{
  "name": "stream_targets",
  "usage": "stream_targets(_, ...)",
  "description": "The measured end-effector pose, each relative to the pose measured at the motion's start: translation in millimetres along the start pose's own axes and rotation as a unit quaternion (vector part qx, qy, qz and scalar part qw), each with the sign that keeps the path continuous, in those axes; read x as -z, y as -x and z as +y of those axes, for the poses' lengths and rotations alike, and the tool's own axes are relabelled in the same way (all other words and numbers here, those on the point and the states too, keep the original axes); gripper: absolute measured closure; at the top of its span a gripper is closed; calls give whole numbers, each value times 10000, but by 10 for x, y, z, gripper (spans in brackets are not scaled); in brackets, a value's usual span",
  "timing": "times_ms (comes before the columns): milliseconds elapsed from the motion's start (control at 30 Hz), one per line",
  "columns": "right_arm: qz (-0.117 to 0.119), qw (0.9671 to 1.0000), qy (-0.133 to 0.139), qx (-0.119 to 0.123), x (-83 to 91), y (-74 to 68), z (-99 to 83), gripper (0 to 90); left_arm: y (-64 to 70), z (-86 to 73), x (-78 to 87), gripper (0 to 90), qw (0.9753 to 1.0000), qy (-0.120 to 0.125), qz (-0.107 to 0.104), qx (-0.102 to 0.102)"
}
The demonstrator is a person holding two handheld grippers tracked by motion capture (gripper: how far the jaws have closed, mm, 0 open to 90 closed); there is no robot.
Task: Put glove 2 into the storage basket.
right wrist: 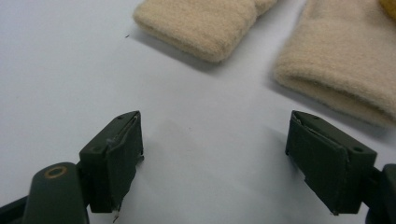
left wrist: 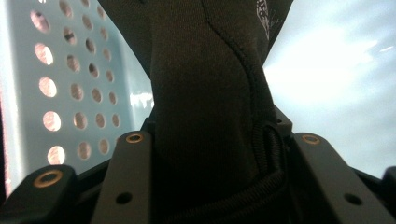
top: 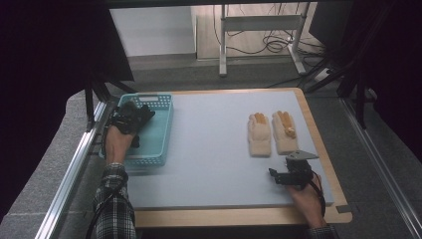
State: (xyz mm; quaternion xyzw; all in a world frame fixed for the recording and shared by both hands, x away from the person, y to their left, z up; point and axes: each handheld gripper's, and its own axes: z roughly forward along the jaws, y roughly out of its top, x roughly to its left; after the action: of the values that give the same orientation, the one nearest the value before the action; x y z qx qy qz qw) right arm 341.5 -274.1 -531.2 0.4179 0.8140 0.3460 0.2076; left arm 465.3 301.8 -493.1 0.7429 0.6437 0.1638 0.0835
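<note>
holding a black glove (left wrist: 210, 93) clamped between its jaws, the left gripper (top: 130, 119) hangs over the teal perforated basket (top: 161, 127) at the table's left edge, probably so the glove drops inside rather than onto the table (top: 209, 149). in the left gripper view the dark fabric fills the gap between the jaws, with the basket's holed wall (left wrist: 70, 93) beside it. the right gripper (top: 293, 174) rests low on the table with jaws spread wide and empty, aimed at the cuffs of two cream knit gloves (top: 272, 132) lying side by side just beyond it, likely next to be picked.
</note>
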Motion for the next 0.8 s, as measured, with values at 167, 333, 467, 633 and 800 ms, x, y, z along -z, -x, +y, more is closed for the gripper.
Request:
stream_targets(167, 0, 10000, 6, 1, -1, 0, 0, 185, -52, 7, -73, 568, 9998, -124, 114, 52)
stream_targets(333, 0, 10000, 6, -1, -1, 0, 0, 185, -51, 9, -127, 397, 9992, -264, 285, -90)
stream_targets(467, 0, 10000, 7, 0, -1, 0, -1, 185, -75, -9, -119, 230, 9995, -291, 14, -117)
stream_targets(633, -1, 10000, 6, 1, -1, -1, 0, 185, -105, -35, -29, 131, 9995, -91, -318, -17)
stream_targets(800, -5, 10000, 1, 5, 0, -1, 0, 185, -155, -94, 111, 73, 9963, 378, -761, 149)
